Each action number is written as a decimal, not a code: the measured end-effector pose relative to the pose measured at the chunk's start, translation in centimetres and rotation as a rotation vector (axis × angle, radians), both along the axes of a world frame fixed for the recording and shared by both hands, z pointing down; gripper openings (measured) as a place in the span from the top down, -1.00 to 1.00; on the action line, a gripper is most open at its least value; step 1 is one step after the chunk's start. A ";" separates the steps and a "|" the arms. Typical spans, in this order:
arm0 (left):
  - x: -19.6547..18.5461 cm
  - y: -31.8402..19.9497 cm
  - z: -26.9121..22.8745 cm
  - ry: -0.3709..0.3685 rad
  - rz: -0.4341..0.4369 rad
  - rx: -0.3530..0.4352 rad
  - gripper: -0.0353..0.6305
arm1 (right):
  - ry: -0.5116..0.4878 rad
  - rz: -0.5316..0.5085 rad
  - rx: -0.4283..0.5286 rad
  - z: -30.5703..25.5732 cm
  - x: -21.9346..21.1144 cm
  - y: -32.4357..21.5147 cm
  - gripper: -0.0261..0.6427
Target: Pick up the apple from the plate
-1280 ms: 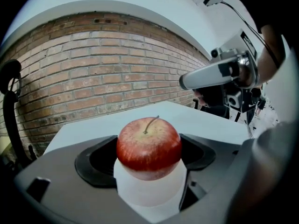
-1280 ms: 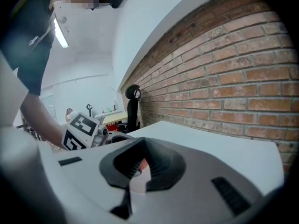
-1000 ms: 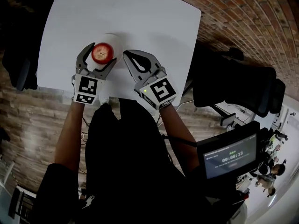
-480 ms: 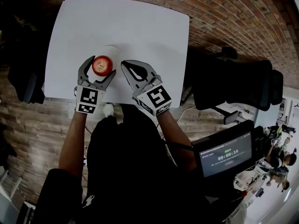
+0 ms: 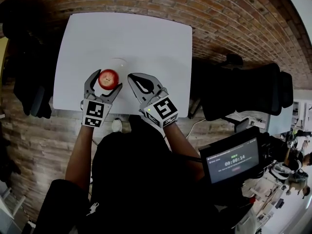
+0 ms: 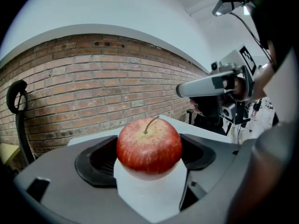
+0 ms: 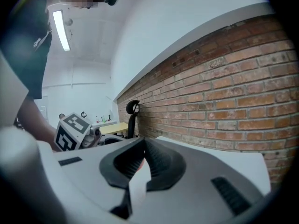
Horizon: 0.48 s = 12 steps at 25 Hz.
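Observation:
A red apple [image 5: 108, 78] sits between the jaws of my left gripper [image 5: 107, 80], which is shut on it over the near part of the white table [image 5: 126, 33]. Close up, the apple [image 6: 148, 146] stands stem up, pinched on both sides by the black pads [image 6: 96, 160]. The white plate [image 5: 119, 62] lies just beyond the apple, pale against the table. My right gripper [image 5: 131, 77] hovers to the apple's right, shut with nothing held; its jaws [image 7: 142, 143] meet at their tips.
A black office chair [image 5: 243, 89] stands to the table's right and another dark chair [image 5: 29, 87] to its left. A screen with a timer [image 5: 233, 161] is at the lower right. The floor [image 5: 229, 18] is brick-patterned. A brick wall [image 6: 93, 92] rises beyond the table.
The apple in my left gripper has come away from the plate toward the table's near edge. The right gripper has stayed beside it, still shut.

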State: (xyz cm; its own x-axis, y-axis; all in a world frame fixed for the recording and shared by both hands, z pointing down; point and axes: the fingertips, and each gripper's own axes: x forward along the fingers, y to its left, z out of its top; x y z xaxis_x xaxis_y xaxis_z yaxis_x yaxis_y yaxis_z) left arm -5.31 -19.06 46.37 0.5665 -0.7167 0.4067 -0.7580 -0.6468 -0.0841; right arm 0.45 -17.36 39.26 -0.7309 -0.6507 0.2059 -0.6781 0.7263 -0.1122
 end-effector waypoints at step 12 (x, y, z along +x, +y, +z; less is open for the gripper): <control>-0.1 1.4 -3.3 0.005 0.039 0.053 -0.34 | -0.005 0.032 0.038 -2.5 0.5 2.1 0.91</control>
State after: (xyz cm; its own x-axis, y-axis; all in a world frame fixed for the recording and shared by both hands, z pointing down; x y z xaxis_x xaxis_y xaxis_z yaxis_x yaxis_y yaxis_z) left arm -5.37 -17.63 43.06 0.5963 -0.7145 0.3659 -0.7327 -0.6707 -0.1156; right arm 0.94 -15.23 36.75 -0.7104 -0.6813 0.1764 -0.7008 0.7079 -0.0884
